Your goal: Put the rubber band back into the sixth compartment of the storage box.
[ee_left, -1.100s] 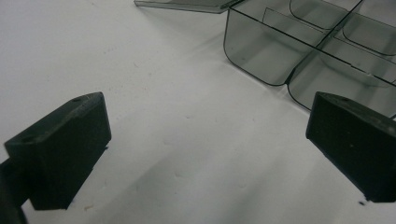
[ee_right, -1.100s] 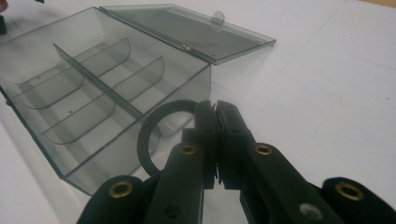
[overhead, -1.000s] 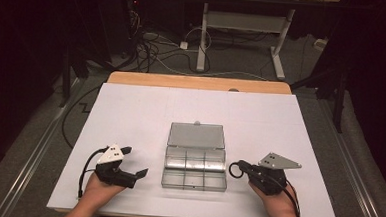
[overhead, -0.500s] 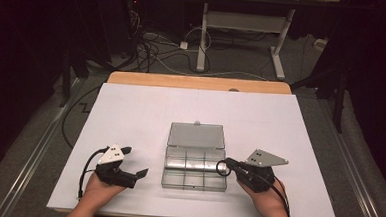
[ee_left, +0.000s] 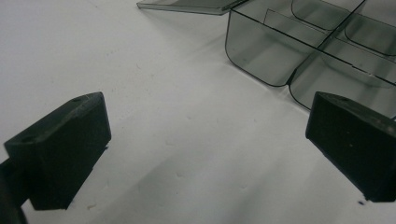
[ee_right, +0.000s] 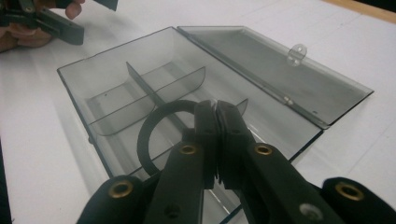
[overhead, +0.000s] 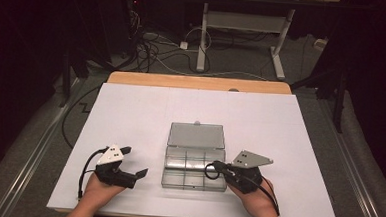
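Note:
A clear plastic compartment box lies at the table's near middle, its lid open flat behind it. My right gripper is shut on a black ring and holds it over the box's right-hand compartments. In the right gripper view the ring hangs from the closed tips above the divided box, and the lid lies to the right. My left gripper rests left of the box with nothing in it. In the left gripper view it stands wide open, and the box corner is at the upper right.
A white sheet covers the table, with a wooden edge at the far side. The floor behind has cables and a desk frame. The other hand and its gripper appear at the top left of the right gripper view.
My right gripper has moved left with the black ring, from beside the box to over its right side. The left gripper has stayed put.

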Available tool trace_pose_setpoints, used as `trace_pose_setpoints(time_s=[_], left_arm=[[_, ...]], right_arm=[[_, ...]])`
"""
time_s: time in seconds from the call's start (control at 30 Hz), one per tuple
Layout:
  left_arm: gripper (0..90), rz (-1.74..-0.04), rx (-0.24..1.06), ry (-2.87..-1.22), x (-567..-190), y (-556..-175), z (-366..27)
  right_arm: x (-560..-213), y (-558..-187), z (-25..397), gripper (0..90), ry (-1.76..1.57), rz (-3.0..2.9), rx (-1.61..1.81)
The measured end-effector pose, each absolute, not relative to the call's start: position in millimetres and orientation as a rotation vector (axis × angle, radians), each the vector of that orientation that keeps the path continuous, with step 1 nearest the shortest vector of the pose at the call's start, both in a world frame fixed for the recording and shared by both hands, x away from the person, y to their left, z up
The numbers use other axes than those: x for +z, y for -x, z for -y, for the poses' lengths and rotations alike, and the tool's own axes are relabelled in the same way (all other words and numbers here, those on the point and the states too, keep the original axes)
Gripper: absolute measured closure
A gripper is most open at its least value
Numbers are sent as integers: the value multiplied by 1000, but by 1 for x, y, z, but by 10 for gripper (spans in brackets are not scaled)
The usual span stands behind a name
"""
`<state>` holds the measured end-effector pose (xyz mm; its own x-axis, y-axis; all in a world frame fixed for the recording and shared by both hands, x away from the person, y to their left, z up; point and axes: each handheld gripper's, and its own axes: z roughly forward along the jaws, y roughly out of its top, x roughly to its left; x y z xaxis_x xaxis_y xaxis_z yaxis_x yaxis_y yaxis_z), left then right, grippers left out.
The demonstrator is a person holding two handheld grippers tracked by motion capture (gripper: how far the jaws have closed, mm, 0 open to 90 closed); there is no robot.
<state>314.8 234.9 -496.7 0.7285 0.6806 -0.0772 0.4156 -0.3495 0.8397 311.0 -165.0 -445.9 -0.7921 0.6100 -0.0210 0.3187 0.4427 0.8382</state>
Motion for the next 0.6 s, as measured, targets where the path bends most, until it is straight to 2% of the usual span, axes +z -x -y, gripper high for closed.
trace_pose_setpoints(time_s=[0.6], left_arm=[[0, -817, 372, -1991, -496, -313, -234]], right_arm=[[-455, -304, 162, 893, -777, -2416, 1196]])
